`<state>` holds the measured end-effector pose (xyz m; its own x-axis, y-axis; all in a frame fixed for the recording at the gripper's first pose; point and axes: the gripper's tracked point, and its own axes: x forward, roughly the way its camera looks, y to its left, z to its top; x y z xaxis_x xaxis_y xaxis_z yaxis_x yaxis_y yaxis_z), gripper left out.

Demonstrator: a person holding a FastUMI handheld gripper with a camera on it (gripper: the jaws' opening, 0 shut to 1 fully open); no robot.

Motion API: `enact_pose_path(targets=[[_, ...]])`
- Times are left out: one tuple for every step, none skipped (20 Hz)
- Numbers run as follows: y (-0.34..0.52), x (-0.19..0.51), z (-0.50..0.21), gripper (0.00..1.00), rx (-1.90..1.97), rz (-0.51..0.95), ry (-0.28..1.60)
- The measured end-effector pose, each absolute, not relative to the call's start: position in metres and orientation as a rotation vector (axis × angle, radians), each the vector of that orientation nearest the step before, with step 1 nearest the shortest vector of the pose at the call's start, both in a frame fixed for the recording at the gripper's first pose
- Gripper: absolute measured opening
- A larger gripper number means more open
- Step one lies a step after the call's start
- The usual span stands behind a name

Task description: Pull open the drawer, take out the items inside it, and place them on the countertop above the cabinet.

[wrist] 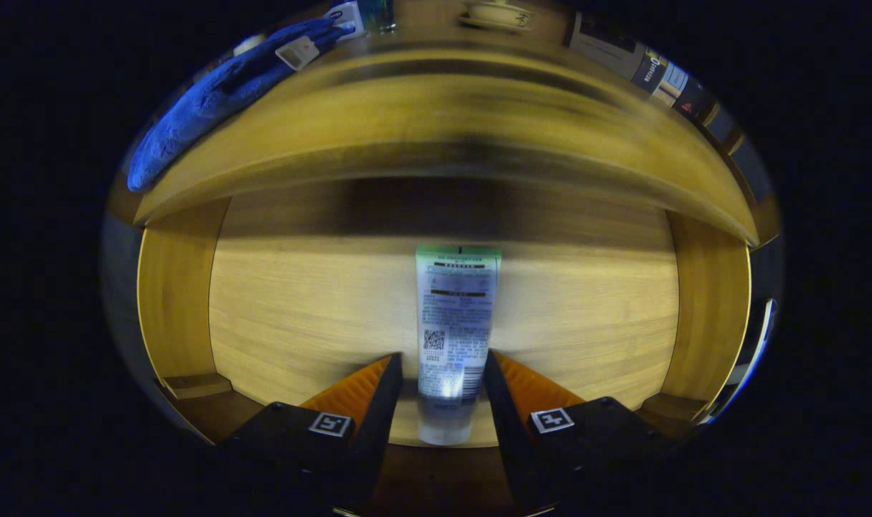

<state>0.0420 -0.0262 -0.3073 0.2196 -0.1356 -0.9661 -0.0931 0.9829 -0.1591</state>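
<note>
Gripper (pixel 443 373) straddles the tube (pixel 456 323) on the open drawer's floor (pixel 299 309); I can't tell if the fingers press it. Light, soft, slick; I'd clamp near the stiffer cap end.

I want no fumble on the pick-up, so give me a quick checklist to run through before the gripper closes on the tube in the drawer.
1. Drawer pulled open: ok.
2. Tube lying flat on the drawer floor, lengthwise between the fingers: ok.
3. Gripper open, a finger on each side of the tube: ok.
4. Both fingers pressing on the tube: not ok, small gaps show.
5. Room on the countertop above: ok; the blue cloth lies off to one side.
6. Other items deeper in the drawer: cannot tell, the back is in shadow.
</note>
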Motion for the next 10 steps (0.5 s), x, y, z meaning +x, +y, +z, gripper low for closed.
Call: enact_pose_path(targets=[[-0.025, 0.044, -0.304, 0.67, -0.18, -0.033, 1.354], [-0.025, 0.047, -0.302, 0.58, -0.171, -0.04, 1.353], [-0.025, 0.049, -0.296, 0.57, -0.167, -0.047, 1.351], [-0.023, 0.053, -0.291, 0.53, -0.162, -0.046, 1.342], [-0.021, 0.057, -0.282, 0.53, -0.154, -0.049, 1.33], [-0.017, 0.061, -0.271, 0.53, -0.145, -0.047, 1.319], [-0.014, 0.064, -0.258, 0.53, -0.139, -0.045, 1.309], [-0.009, 0.068, -0.244, 0.53, -0.137, -0.04, 1.302], [-0.004, 0.073, -0.229, 0.53, -0.135, -0.035, 1.291], [-0.008, 0.066, -0.219, 0.53, -0.13, -0.027, 1.279]])
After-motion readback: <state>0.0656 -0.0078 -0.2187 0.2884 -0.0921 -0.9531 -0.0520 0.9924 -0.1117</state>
